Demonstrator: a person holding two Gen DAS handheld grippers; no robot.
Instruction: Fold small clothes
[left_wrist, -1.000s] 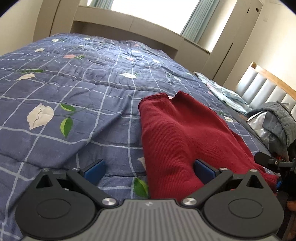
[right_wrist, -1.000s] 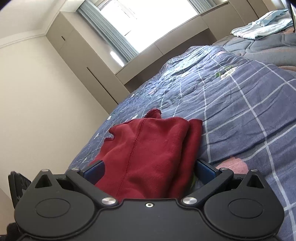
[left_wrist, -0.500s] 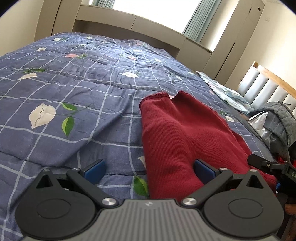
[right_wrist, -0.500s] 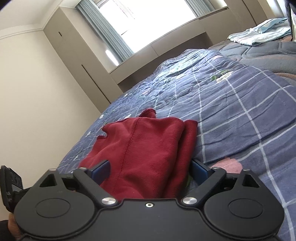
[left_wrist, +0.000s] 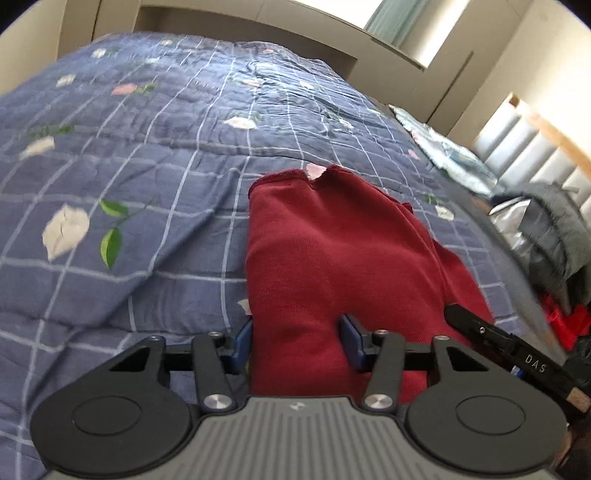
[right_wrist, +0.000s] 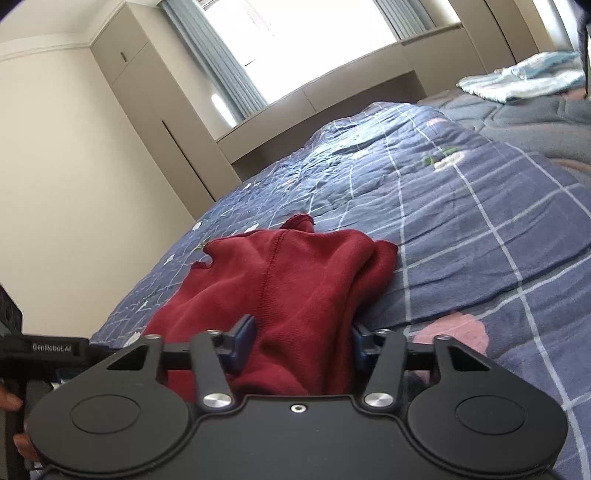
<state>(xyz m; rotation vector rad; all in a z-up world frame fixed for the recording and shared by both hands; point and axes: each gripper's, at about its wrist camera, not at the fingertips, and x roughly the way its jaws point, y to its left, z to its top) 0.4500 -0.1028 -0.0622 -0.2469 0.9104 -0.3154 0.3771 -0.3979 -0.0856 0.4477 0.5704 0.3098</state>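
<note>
A dark red knitted garment lies bunched on a blue quilted bedcover with a pale grid and printed flowers, its near edge taken up by both grippers. The left gripper has just been closing its jaws, and its blue pads now pinch a thick fold of the red garment at that near edge. The right gripper has likewise just been closing, its blue pads pressing on another bunch of the same garment beside the first. Beyond the garment, near the padded grey headboard, lies a pale blue folded cloth, and beside it a dark grey padded jacket
</note>
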